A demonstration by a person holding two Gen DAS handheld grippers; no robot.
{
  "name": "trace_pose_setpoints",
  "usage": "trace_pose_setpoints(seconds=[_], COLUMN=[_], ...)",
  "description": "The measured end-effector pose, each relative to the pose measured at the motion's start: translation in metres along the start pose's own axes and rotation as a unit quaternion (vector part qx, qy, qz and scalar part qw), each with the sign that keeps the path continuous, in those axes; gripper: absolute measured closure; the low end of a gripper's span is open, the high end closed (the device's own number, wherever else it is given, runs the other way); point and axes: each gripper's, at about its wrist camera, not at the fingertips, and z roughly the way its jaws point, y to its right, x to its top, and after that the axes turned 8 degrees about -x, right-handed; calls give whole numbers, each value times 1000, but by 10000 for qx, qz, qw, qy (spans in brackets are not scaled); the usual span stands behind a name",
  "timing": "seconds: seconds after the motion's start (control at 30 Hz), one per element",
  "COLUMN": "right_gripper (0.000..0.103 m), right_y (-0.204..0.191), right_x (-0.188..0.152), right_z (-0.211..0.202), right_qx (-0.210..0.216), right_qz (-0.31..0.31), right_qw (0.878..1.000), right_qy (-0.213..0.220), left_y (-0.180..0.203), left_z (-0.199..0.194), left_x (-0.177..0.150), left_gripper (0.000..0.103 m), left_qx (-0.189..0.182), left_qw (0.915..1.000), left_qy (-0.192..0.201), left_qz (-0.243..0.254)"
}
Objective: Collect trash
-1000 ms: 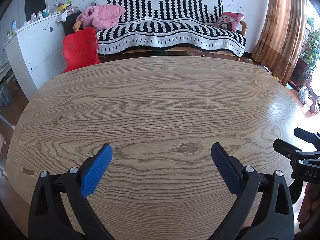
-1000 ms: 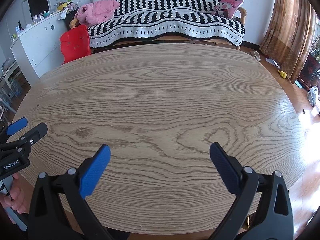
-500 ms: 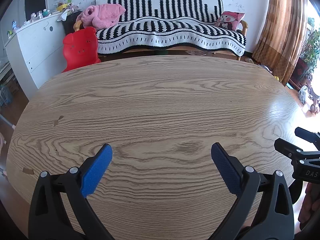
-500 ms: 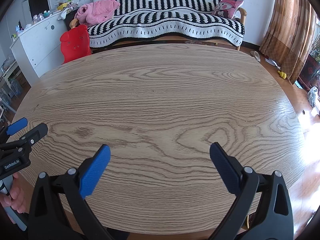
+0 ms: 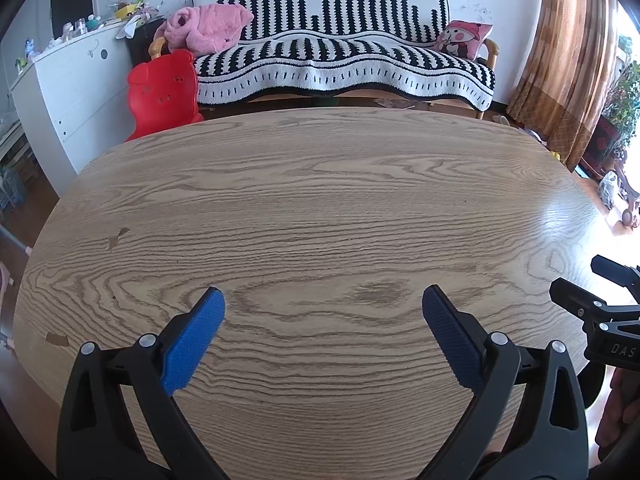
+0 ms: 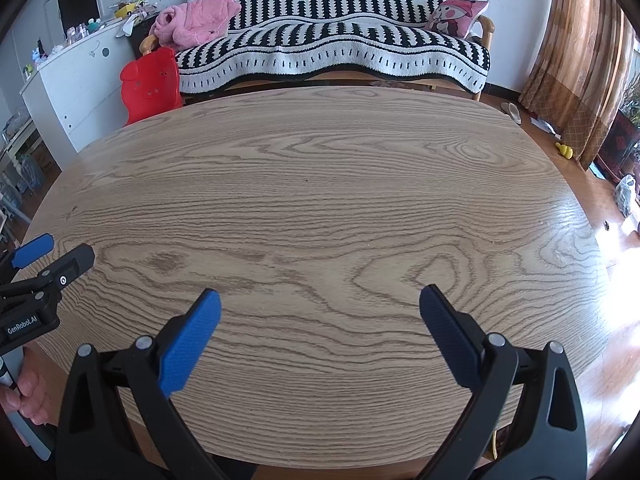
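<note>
A: Where are your two tools against the worktop [image 5: 320, 208]?

B: Your left gripper [image 5: 323, 312] hangs over the near part of the worktop, its jaws spread wide with only bare wood grain between the blue pads [image 5: 192, 344]. Your right gripper [image 6: 320, 312] sits the same way, jaws wide and holding nothing. In the left wrist view the right one shows at the worktop's right edge; in the right wrist view the left one shows at the worktop's left edge, with your hand [image 6: 30, 390] wrapped round its handle.

A: And the trash you are to collect?

B: You cannot pick out any clear piece of it on the worktop. Toward the worktop's left side there is a small dark chip [image 5: 118, 236] in the surface, and nearer the left edge a small tan scrap or patch [image 5: 56, 338]; whether either is loose, the views do not tell.

A: What lies past the worktop?

B: Beyond its far edge stands a sofa [image 5: 344, 56] under a black-and-white striped cover, with a pink blanket [image 5: 208, 28] at its left end and a pink cushion [image 5: 464, 38] at its right. A red plastic chair [image 5: 162, 92] stands off the worktop's far left corner, beside a white cabinet [image 5: 76, 92]. Brown curtains [image 5: 568, 60] hang off the far right corner.
</note>
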Motion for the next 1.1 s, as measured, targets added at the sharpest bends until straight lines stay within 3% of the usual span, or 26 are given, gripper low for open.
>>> trace_pose_setpoints(seconds=[0.8,1.1], right_gripper=[7,7], right_y=[6,8], right_x=[-4,-5], right_z=[-2,-2], right_qx=[4,5], right_qz=[-41,-56], right_qw=[10000,10000], right_qy=[-13,-13], left_y=[6,5], left_z=[-5,-4], left_x=[5,5], left_gripper=[7,7], left_qx=[65,75], left_qw=[9997,10000], left_qy=[126,7], left_qz=[192,60])
